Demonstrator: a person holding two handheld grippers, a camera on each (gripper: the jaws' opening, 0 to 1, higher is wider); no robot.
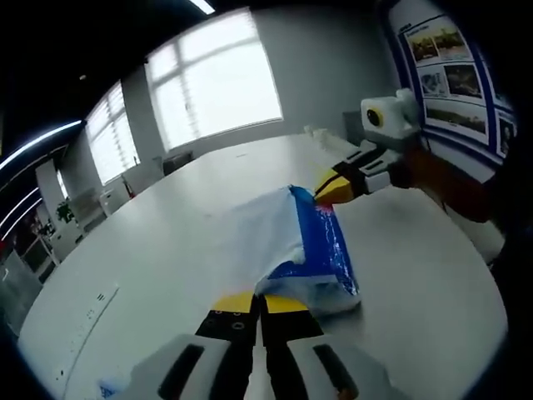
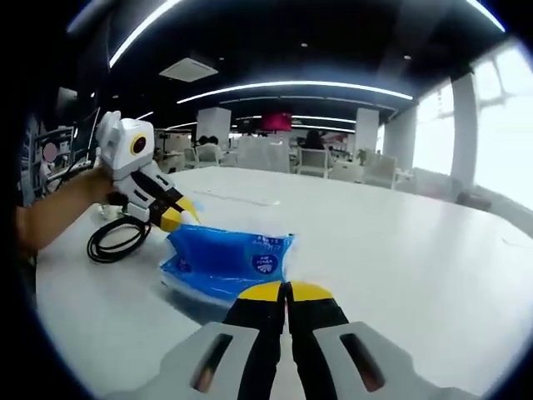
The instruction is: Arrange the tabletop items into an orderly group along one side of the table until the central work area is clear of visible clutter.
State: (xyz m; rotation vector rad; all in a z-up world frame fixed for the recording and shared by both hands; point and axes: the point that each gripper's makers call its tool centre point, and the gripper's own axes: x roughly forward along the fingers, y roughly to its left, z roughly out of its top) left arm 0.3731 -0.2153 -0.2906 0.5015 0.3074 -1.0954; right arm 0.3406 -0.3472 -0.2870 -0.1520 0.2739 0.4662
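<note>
Right gripper view: blue pack (image 2: 225, 262), round logo, print perhaps unreadable.

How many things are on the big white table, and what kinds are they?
Blue and white plastic packet: 1
Black coiled cable: 1
Total: 2

Both lie on the white table; the left gripper and right gripper each pinch one end of the packet.

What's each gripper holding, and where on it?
Both grip the blue-and-white packet: left gripper and right gripper pinch opposite edges, jaws shut.
</note>
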